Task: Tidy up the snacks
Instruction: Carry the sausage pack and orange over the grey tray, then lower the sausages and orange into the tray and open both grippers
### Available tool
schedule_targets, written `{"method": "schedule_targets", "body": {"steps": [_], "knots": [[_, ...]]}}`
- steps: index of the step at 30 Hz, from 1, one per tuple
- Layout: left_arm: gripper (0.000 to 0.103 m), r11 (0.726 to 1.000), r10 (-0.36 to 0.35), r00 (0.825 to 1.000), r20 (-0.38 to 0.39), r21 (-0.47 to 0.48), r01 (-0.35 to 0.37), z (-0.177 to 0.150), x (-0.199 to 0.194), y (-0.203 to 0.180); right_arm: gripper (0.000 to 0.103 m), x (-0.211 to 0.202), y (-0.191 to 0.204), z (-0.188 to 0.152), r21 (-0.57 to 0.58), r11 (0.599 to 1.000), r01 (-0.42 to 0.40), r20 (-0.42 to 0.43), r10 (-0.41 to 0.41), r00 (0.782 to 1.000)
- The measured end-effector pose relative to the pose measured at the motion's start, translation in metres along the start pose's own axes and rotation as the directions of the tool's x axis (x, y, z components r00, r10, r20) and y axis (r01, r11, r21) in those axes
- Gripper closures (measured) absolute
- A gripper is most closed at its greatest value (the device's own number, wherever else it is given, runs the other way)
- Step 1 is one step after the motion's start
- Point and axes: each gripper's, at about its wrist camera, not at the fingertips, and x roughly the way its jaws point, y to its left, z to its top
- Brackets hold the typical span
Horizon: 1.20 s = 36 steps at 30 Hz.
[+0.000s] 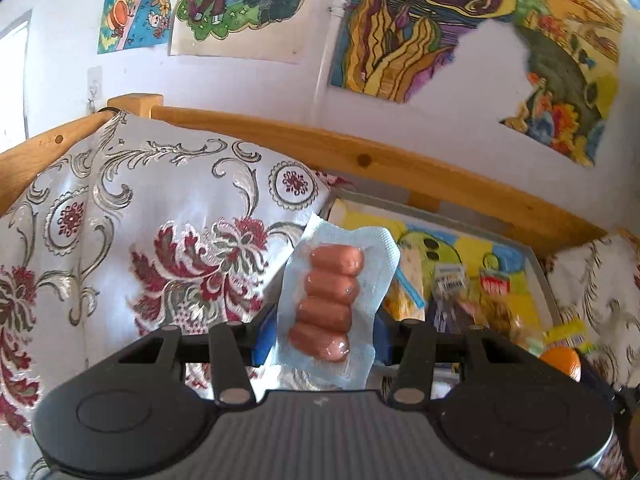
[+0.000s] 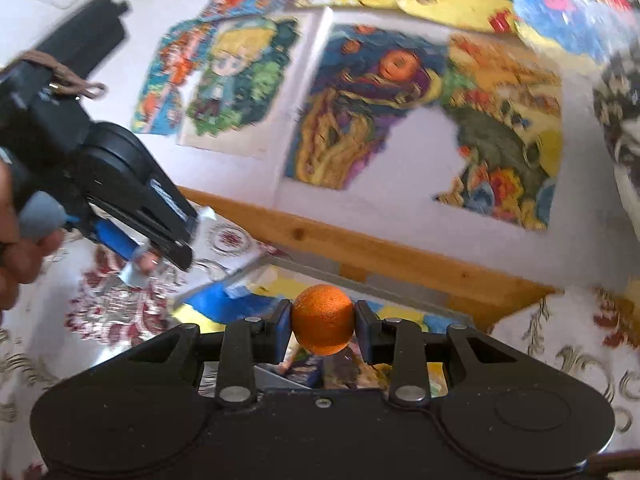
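My left gripper (image 1: 322,340) is shut on a clear pack of small sausages (image 1: 328,300) with a pale blue backing, held upright above the patterned cloth. In the right wrist view the same left gripper (image 2: 176,248) shows at the left, a hand around its handle, the pack (image 2: 136,272) half hidden under it. My right gripper (image 2: 322,330) is shut on a small orange (image 2: 322,320), pinched between both blue pads. That orange (image 1: 560,362) also peeks in at the lower right of the left wrist view. Below lies a metal tray (image 1: 540,276) with several snack packets (image 1: 452,284).
A floral cloth (image 1: 120,240) covers the surface to the left and right. A wooden rail (image 1: 360,152) runs behind the tray, against a white wall with colourful drawings (image 1: 420,32). The tray's rim (image 2: 360,280) lies just beyond the orange.
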Motion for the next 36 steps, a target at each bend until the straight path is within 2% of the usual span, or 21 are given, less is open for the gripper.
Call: {"method": "schedule_targets", "body": {"steps": [4, 8, 17, 23, 36], "knots": [[0.050, 1.000, 0.013, 1.000, -0.003, -0.027, -0.013, 0.003, 0.022, -0.007, 0.068, 0.025, -0.015, -0.011, 0.079, 0.996, 0.032, -0.045, -0.028, 0.999], [0.050, 1.000, 0.030, 0.999, -0.018, -0.009, -0.030, 0.004, 0.047, -0.017, 0.068, 0.044, -0.022, -0.017, 0.108, 0.993, 0.038, -0.062, -0.031, 0.998], [0.050, 0.998, 0.064, 0.996, -0.062, 0.031, -0.062, -0.001, 0.089, -0.029, 0.068, 0.078, -0.005, -0.032, 0.095, 0.994, -0.048, -0.097, 0.057, 0.994], [0.049, 0.994, 0.080, 0.993, -0.081, 0.074, -0.074, -0.006, 0.104, -0.037, 0.068, 0.089, 0.009, -0.036, 0.068, 0.994, -0.081, -0.120, 0.089, 0.989], [0.047, 0.993, 0.084, 0.991, -0.108, 0.088, -0.075, -0.012, 0.114, -0.037, 0.068, 0.104, 0.007, -0.041, 0.119, 0.989, -0.091, -0.174, 0.111, 0.978]]}}
